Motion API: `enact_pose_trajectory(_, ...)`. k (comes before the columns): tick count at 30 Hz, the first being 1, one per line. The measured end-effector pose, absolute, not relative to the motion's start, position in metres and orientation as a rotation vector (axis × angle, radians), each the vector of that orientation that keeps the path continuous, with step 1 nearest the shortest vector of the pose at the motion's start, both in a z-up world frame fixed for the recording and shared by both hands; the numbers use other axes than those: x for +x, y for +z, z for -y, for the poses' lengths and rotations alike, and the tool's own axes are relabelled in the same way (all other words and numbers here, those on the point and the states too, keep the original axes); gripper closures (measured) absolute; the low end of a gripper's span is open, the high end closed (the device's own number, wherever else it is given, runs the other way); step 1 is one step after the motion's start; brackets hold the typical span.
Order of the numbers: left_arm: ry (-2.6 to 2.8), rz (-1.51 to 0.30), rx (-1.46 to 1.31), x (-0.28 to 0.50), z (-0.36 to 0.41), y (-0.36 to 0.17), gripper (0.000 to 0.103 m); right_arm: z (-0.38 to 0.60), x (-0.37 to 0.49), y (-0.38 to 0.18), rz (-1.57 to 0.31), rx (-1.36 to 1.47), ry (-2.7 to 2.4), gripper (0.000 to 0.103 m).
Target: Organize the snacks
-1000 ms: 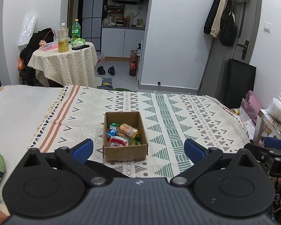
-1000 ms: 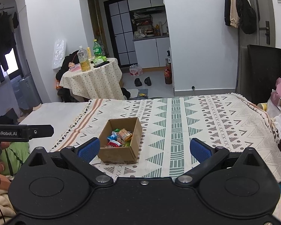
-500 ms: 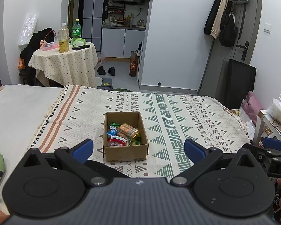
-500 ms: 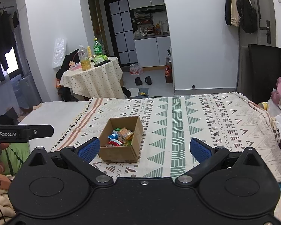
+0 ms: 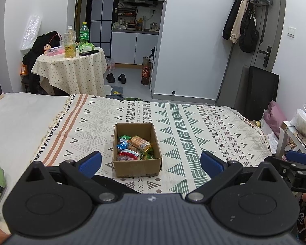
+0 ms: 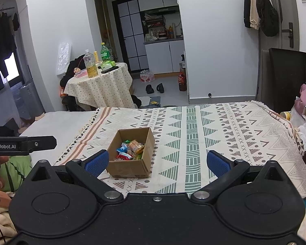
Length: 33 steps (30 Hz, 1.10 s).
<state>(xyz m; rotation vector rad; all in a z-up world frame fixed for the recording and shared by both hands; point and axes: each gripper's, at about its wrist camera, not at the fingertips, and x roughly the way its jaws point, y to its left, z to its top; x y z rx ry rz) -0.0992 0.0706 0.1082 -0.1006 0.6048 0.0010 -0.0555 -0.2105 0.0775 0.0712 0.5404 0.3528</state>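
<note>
Open brown cardboard box (image 5: 137,164) of bright wrapped snack packets (image 5: 135,147) on the patterned cream bedspread (image 5: 204,126), ahead of and between the spread, empty blue-padded fingers of the left gripper (image 5: 151,161). From the right wrist, same box (image 6: 130,165) just beyond the left blue finger (image 6: 97,162) of the right gripper (image 6: 157,162), likewise wide apart and holding nothing. Only in that view: black bar marked GenRobot.AI (image 6: 22,145) at far left.

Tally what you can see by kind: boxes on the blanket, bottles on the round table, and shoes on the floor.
Cardboard box holding snacks, on the patterned blanket: 1
Bottles on the round table: 2, one clear, one green
Shoes on the floor: 2, and
Total: 5
</note>
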Motion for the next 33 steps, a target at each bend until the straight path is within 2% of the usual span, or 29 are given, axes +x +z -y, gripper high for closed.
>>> enact_pose_trajectory(33,-0.004,-0.615,-0.098,-0.0987,-0.0706,0.106,0.0,0.2108,-0.0554,0.0741,-0.546,0.069,0.352,0.0)
